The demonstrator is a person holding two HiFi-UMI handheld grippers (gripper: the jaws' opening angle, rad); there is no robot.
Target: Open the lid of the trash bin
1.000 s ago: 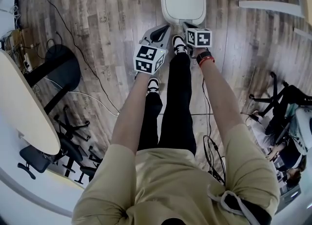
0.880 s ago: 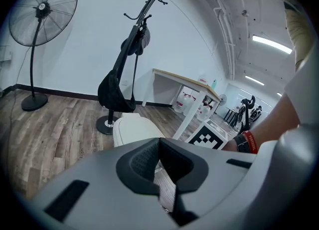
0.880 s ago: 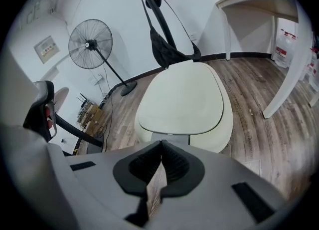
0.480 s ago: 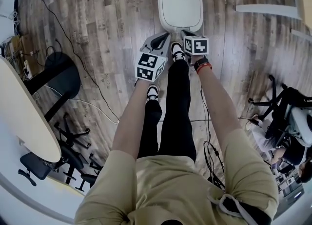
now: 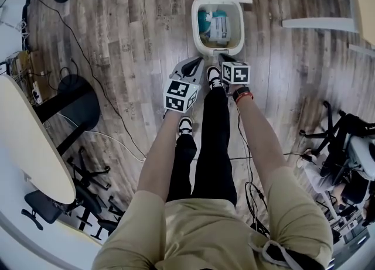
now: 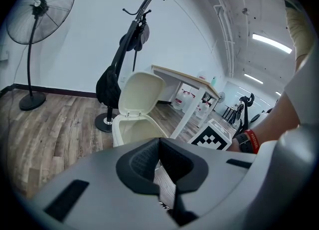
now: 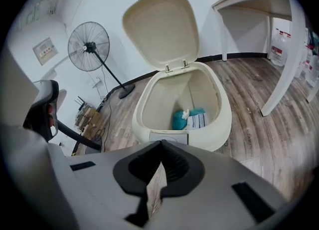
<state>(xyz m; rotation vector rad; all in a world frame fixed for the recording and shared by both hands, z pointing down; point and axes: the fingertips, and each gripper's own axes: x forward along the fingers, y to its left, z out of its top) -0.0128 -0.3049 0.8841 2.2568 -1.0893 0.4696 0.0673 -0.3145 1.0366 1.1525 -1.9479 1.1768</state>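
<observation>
While the trash bin [image 5: 218, 47] stands open on the wood floor [image 5: 129, 40], we hold left gripper [image 5: 195, 62] and right gripper [image 5: 226, 58] clenched empty beside it.

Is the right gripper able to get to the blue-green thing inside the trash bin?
Probably yes. The lid stands tipped back, the mouth of the trash bin is uncovered, and nothing lies between the right gripper and the blue-green thing. Its jaws are shut, so they'd need opening first.

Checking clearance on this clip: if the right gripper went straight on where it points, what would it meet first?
The right gripper, jaws together, would most likely meet the trash bin at its front wall, just under the open rim; depth is unclear.
</observation>
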